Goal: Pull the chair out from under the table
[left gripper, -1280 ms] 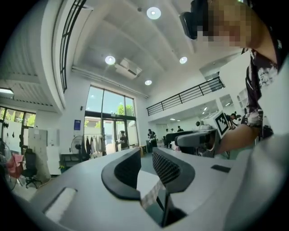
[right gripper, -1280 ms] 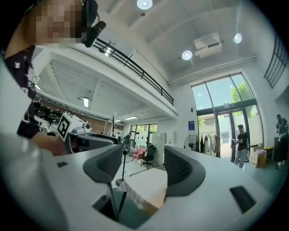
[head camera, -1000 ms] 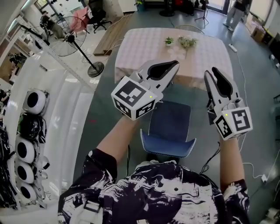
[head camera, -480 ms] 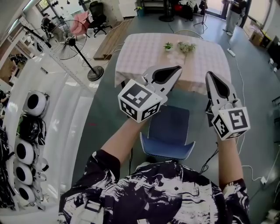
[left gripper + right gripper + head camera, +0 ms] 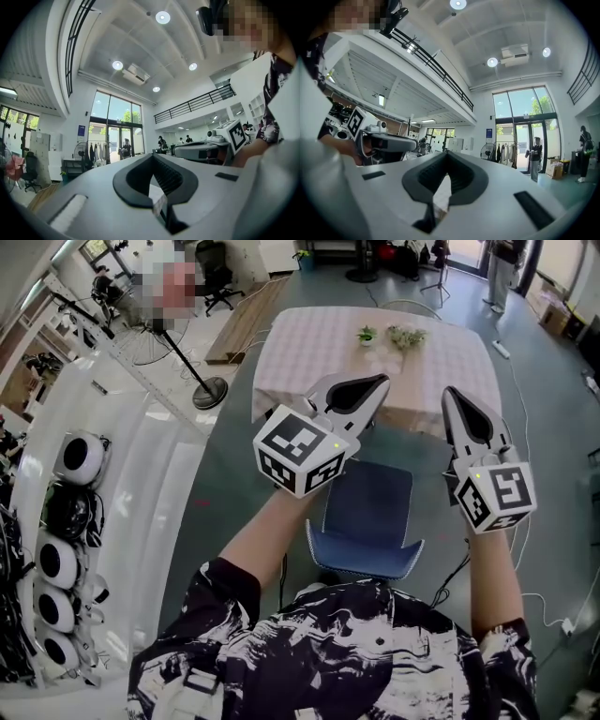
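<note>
A blue chair [image 5: 366, 521] stands on the floor below me, its seat in front of a table [image 5: 309, 343] with a pale checked cloth. My left gripper [image 5: 380, 381] is held up level above the chair's left side, jaws shut with nothing between them. My right gripper [image 5: 452, 393] hovers level above the chair's right side, also shut and empty. Neither touches the chair. In the left gripper view the shut tips [image 5: 152, 155] point into the hall, and in the right gripper view the shut tips [image 5: 446, 152] do the same.
Two small plants [image 5: 364, 333] stand on the table's far part. A floor fan on a stand [image 5: 208, 390] is left of the table. A white curved counter [image 5: 122, 484] with round devices runs along the left. Cables [image 5: 525, 596] lie on the floor at right.
The right gripper's jaws have closed fully. Both grippers stayed roughly where they were above the chair.
</note>
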Tool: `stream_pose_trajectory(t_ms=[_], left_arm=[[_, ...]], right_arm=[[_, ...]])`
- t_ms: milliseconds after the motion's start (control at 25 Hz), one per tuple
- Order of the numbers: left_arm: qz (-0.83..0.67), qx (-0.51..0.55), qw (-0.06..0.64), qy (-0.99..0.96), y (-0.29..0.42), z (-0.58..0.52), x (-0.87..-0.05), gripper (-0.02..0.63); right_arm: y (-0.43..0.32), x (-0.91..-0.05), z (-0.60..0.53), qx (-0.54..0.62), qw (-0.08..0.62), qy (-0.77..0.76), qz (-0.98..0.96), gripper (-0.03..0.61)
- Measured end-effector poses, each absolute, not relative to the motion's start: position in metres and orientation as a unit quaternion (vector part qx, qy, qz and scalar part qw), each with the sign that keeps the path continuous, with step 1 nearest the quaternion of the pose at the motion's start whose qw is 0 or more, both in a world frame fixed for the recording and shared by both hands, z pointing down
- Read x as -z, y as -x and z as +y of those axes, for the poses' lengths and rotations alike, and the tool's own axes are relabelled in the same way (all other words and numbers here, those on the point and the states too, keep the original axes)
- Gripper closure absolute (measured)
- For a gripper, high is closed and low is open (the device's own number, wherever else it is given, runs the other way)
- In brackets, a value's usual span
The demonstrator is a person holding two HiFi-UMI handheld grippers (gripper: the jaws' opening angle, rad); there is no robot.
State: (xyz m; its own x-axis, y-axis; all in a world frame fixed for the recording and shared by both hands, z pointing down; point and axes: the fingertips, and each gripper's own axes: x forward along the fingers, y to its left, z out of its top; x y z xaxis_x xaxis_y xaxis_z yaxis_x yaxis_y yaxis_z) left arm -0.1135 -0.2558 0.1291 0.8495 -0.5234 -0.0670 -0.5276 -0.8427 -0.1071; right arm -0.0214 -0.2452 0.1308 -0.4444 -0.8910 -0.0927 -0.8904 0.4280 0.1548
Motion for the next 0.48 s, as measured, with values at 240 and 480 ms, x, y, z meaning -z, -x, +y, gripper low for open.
stream_pose_trajectory(t_ms=[240, 480], left_arm=[[0.279, -0.015, 0.059, 0.958, 0.1208, -0.2576, -0.1300, 0.611], [0.278, -0.015, 0.058, 0.959, 0.1228, -0.2607, -0.1279, 0.611]], right_arm=[[0.0268, -0.1293, -0.2463, 0.092, 0.002, -0.525, -0.846, 0.575], [0.0280, -0.1284, -0.2495, 0.091, 0.005, -0.525, -0.846, 0.575]])
